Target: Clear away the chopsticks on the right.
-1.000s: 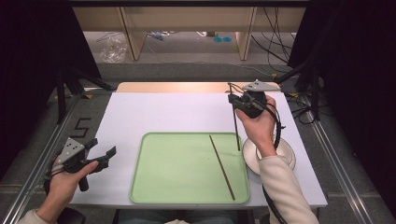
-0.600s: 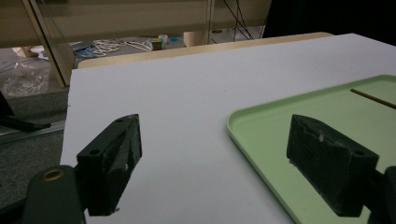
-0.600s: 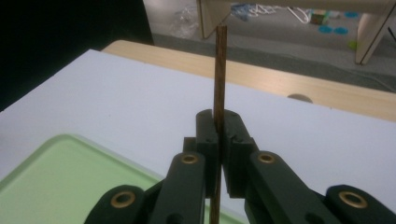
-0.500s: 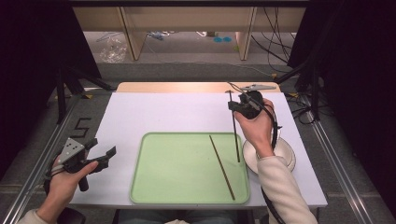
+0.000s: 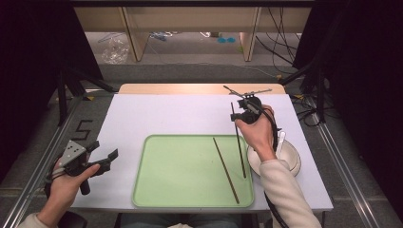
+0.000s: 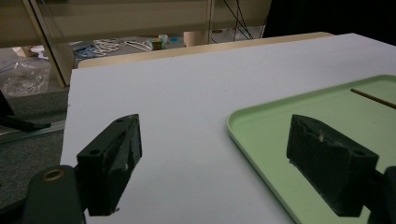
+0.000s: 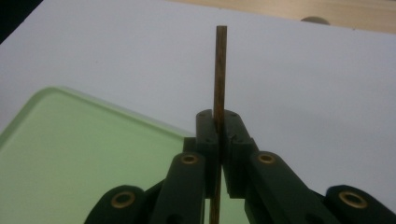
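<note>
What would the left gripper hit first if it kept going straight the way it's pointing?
Probably the near left corner of the green tray: the left gripper, jaws open, points low over the white table towards it. Depth is unclear.

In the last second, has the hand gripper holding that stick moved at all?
Yes. The right gripper, shut on a chopstick, has moved left, away from the white bowl and toward the green tray.

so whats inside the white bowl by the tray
A white spoon leans in the white bowl, its handle sticking up over the rim. The right hand and sleeve cover the bowl's left side, so the rest is hidden.
</note>
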A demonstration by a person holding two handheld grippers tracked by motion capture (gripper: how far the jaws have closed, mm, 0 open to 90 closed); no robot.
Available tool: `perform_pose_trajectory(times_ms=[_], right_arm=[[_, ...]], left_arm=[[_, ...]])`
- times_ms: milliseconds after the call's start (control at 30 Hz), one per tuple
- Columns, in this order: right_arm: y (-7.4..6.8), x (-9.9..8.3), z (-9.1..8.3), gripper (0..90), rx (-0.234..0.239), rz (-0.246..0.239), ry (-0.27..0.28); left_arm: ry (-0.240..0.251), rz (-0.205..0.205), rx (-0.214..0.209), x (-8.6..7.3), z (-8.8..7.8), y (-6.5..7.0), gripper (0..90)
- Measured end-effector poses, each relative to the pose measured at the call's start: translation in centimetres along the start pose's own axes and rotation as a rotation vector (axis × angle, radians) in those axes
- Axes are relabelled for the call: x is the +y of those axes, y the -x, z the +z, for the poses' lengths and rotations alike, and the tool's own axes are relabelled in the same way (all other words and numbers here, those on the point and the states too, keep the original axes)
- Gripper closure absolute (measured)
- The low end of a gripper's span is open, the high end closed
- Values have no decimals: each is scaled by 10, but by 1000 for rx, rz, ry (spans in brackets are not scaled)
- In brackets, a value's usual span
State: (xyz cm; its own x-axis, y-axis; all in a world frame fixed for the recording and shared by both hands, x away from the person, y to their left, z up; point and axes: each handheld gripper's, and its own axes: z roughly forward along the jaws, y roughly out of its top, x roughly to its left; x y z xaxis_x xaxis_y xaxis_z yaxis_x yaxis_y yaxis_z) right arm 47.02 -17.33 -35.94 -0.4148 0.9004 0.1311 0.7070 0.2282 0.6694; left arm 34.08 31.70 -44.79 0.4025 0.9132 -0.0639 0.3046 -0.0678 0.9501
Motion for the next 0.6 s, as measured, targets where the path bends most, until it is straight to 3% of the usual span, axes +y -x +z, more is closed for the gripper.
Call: perform_pose_trajectory(times_ms=[100, 167, 267, 433, 533, 600], right_arm=[[-1, -1, 3, 877, -17, 2, -32], [-1, -2, 6, 877, -10, 26, -39], [-3, -4, 9, 877, -25, 68, -99], [-1, -7, 17, 876, -29, 79, -155], [-3, -9, 23, 876, -39, 121, -193], [-3, -10, 24, 876, -39, 119, -202]], left_arm=[[0, 1, 0, 0, 0, 0, 182], [1, 0, 0, 0, 0, 0, 182], [1, 0, 0, 0, 0, 0, 182], [0, -1, -1, 0, 0, 0, 182], [1, -1, -1, 0, 0, 0, 182], [0, 0, 0, 0, 0, 0, 182]])
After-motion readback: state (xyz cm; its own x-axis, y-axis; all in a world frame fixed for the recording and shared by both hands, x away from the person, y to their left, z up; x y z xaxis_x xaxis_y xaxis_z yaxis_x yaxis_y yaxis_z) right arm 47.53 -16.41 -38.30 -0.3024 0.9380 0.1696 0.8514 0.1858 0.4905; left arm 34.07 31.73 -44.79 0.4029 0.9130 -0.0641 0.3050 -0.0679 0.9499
